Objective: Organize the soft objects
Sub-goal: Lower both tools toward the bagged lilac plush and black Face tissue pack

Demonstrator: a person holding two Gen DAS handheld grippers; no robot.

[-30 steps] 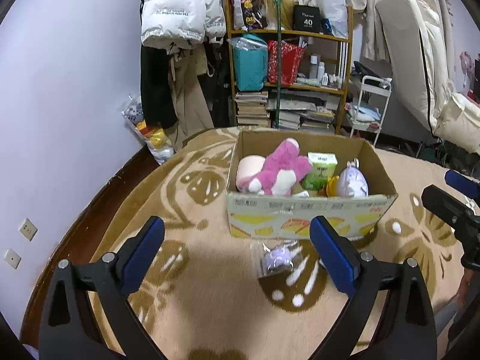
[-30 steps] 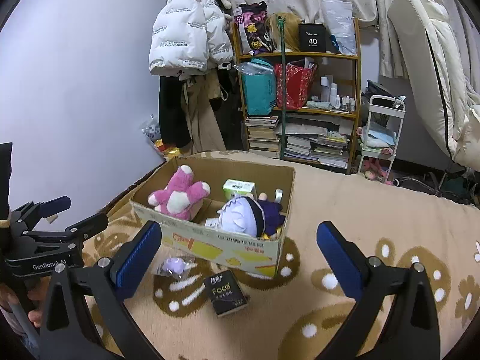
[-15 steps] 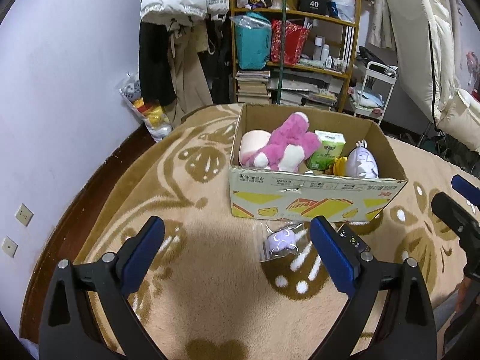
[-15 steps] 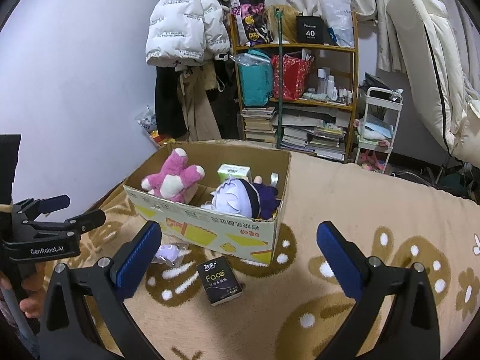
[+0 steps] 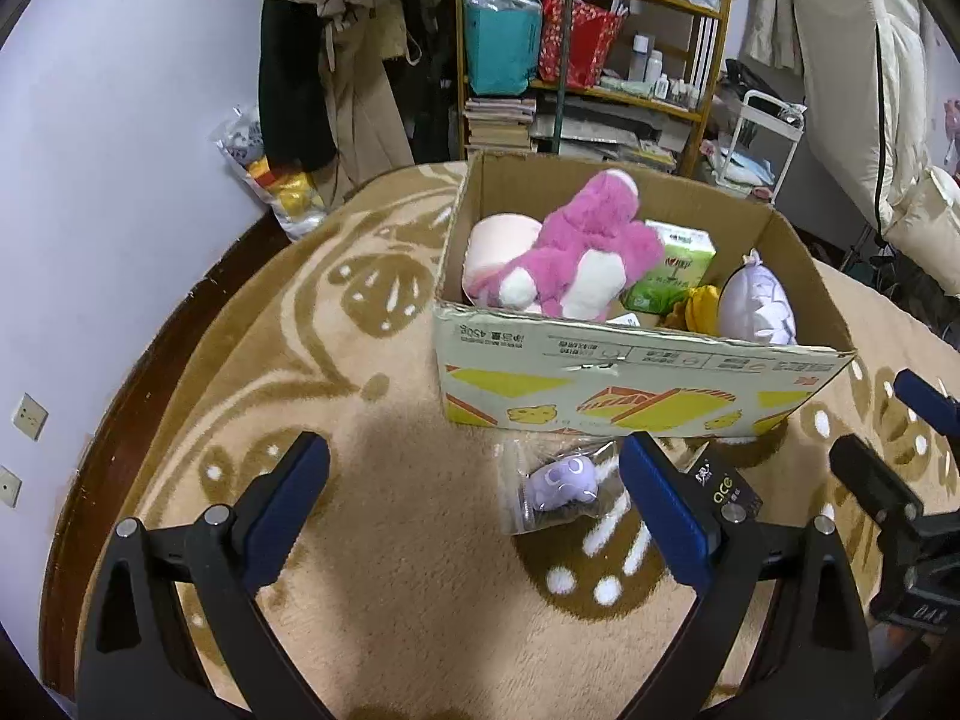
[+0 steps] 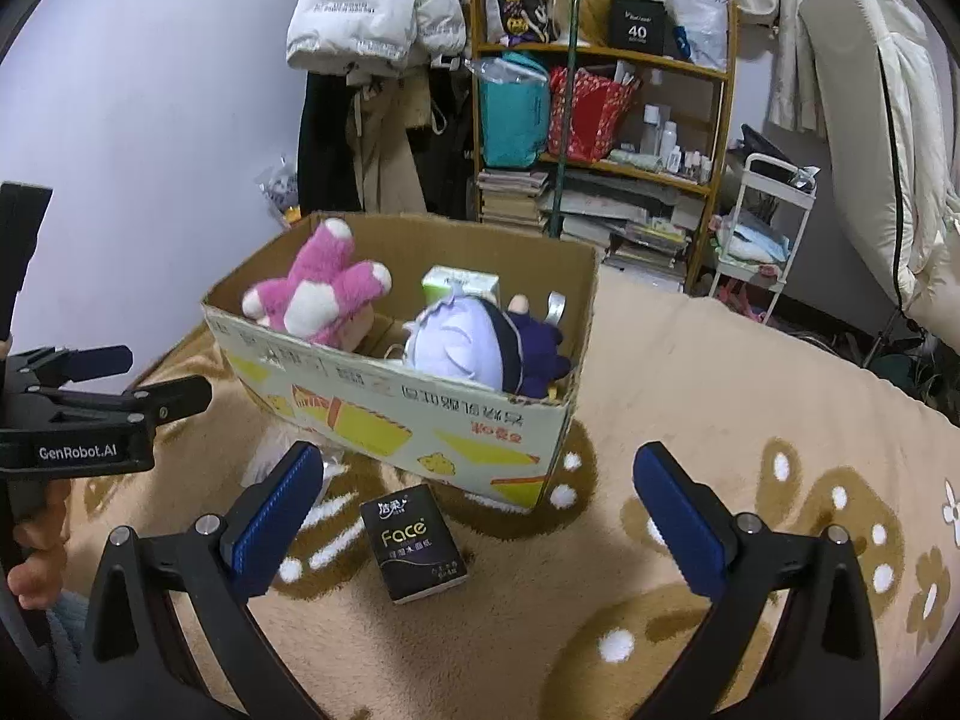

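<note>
- Tan patterned blanket (image 5: 390, 600) beneath everything.
- Cardboard box (image 5: 630, 387) at 12 o'clock, holding pink plush bear (image 5: 576, 258) and lavender-haired doll (image 6: 462, 339).
- Left gripper (image 5: 474, 504) and right gripper (image 6: 474, 510): fingers spread wide, empty.
- Black tissue pack (image 6: 414, 543) at 6 o'clock of box.
- Bagged purple plush (image 5: 561, 483) just beside it.

Both wrist views look forward and down along their own wide-spread fingers (image 5: 288, 492) at the cardboard box (image 5: 636, 384) just ahead. The left view faces its long printed side; the right view, further right, faces a corner (image 6: 558, 420). Both share the box, tissue pack (image 6: 414, 543) and shelf (image 6: 600, 54).
</note>
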